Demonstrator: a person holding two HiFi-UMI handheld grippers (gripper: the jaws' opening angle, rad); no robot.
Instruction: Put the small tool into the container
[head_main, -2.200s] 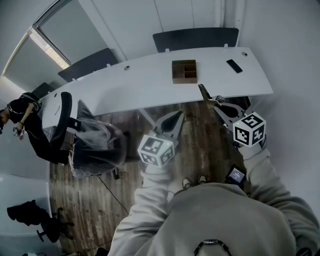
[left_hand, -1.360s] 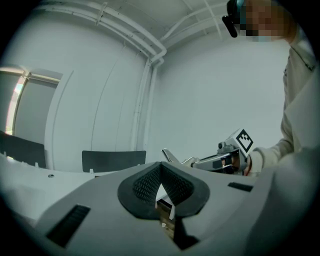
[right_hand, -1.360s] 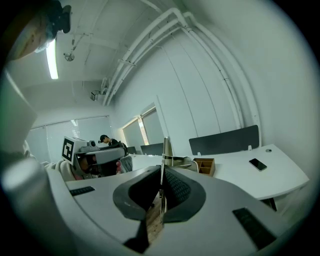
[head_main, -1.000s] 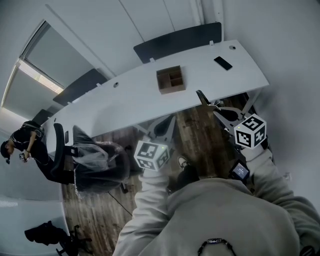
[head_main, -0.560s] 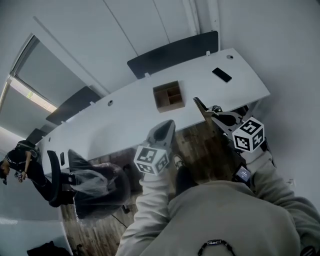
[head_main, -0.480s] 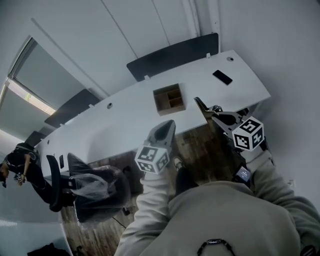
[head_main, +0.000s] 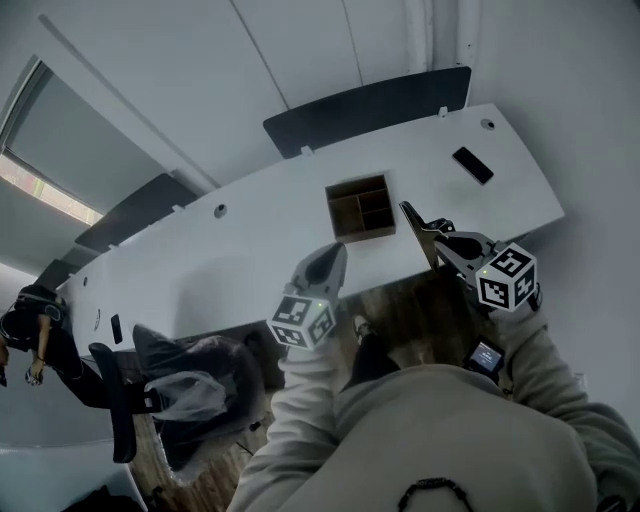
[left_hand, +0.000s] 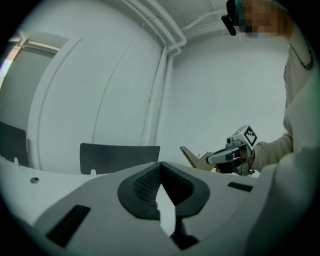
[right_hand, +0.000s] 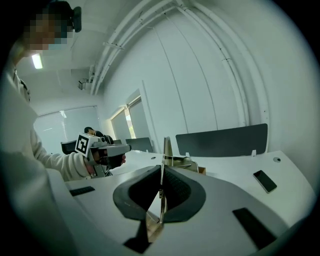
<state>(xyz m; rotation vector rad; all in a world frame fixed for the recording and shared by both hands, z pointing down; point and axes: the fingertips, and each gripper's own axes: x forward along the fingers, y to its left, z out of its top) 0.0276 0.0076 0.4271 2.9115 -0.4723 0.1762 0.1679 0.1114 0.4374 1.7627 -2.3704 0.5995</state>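
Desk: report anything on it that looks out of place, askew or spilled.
Nothing stands out. The wooden container sits upright on the desk, and the phone lies flat near its right end.

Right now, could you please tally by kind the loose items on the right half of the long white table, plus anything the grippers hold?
Brown wooden compartmented container: 1
Flat black phone: 1
Small flat metal tool, clamped in the right gripper: 1
Total: 3
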